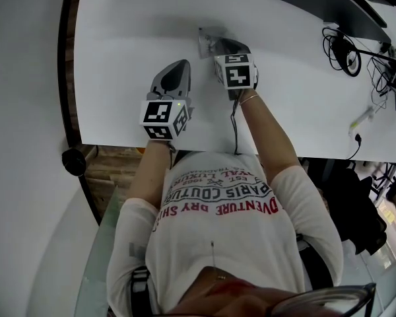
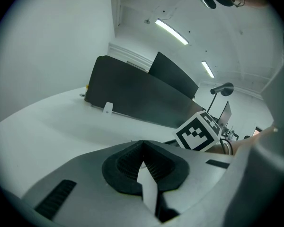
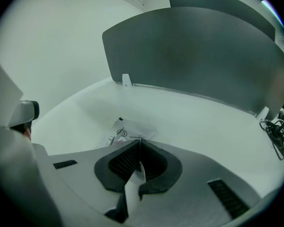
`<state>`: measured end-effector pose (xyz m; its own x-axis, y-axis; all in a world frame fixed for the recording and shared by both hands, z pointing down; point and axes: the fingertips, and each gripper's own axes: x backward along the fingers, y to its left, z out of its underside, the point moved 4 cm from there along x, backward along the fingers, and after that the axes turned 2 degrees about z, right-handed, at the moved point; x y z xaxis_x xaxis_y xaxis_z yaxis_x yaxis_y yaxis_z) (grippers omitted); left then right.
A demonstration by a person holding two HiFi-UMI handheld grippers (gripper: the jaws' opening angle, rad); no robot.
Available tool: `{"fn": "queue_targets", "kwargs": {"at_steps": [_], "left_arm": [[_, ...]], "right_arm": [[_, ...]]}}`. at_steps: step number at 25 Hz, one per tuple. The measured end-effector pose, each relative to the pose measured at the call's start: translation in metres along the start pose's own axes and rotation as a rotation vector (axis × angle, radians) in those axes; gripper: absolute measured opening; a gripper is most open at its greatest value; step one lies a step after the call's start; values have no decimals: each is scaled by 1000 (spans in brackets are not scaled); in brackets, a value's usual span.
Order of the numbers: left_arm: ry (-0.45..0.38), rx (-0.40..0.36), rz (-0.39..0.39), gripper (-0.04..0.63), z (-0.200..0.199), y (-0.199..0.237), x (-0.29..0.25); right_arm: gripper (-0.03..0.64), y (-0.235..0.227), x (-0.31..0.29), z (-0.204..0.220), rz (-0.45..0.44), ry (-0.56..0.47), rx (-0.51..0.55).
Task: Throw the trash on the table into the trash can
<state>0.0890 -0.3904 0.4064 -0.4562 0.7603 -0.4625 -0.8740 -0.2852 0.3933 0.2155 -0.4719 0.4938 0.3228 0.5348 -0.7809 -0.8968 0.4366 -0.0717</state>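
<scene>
A crumpled clear wrapper with print (image 3: 128, 130) lies on the white table (image 1: 119, 58), toward the far middle of it. In the head view the wrapper (image 1: 206, 41) pokes out just past my right gripper (image 1: 218, 46). In the right gripper view that gripper (image 3: 140, 139) has its jaws together, and the wrapper's near edge runs in under their tips. My left gripper (image 1: 178, 66) rests low over the table to the left of the right one. Its jaws (image 2: 143, 144) are shut with nothing between them. The right gripper's marker cube (image 2: 199, 131) shows beside it.
A dark partition panel (image 3: 194, 56) stands along the table's far edge, with a small white clip (image 3: 127, 80) at its foot. Tangled black cables (image 1: 346, 51) and a white object (image 1: 363, 119) lie at the table's right end. The table's near edge runs close to the person's body.
</scene>
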Motion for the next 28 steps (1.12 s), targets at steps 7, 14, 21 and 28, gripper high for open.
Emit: {"fn": "queue_targets", "kwargs": {"at_steps": [7,14,21,28], "left_arm": [[-40,-1,-34,23,-11,-4,18],[-132,42,-148,23,-10,8,85],[-250,160,-388,23,30,55,198],[-338,314,-627,23,110,89,344]], "right_arm": [[28,7,26,-11,-75,-50,-21],[28,88,68,-26,-232,-120,74],[28,218,83,-25,-453,-150,257],[28,377,115,27,-670,-102,443]]}}
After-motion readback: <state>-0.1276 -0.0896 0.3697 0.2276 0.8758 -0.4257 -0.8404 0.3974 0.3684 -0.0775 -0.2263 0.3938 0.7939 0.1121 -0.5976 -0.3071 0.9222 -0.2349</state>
